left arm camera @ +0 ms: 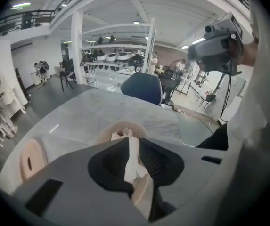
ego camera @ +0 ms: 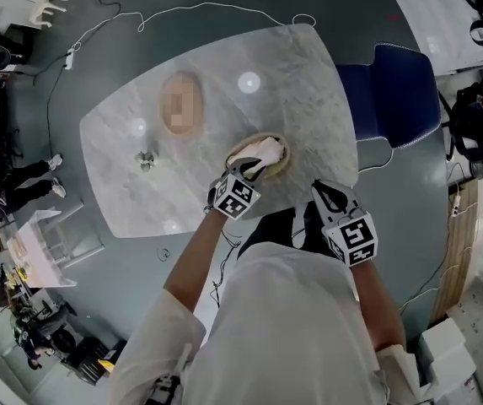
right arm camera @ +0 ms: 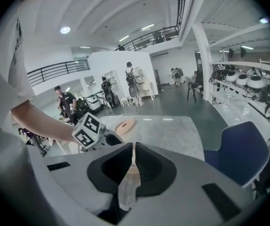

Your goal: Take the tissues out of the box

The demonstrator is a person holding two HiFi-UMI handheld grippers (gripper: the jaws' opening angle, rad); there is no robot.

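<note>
A grey-white marble table (ego camera: 140, 142) carries a round wooden tissue box (ego camera: 285, 160), set near the edge closest to the person. The left gripper (ego camera: 252, 174) is clamped on a white tissue (left arm camera: 133, 155) drawn up out of that box. The right gripper (ego camera: 326, 195) is held just off the table edge, jaws pressed together, seemingly pinching a pale tissue scrap (right arm camera: 125, 192).
</note>
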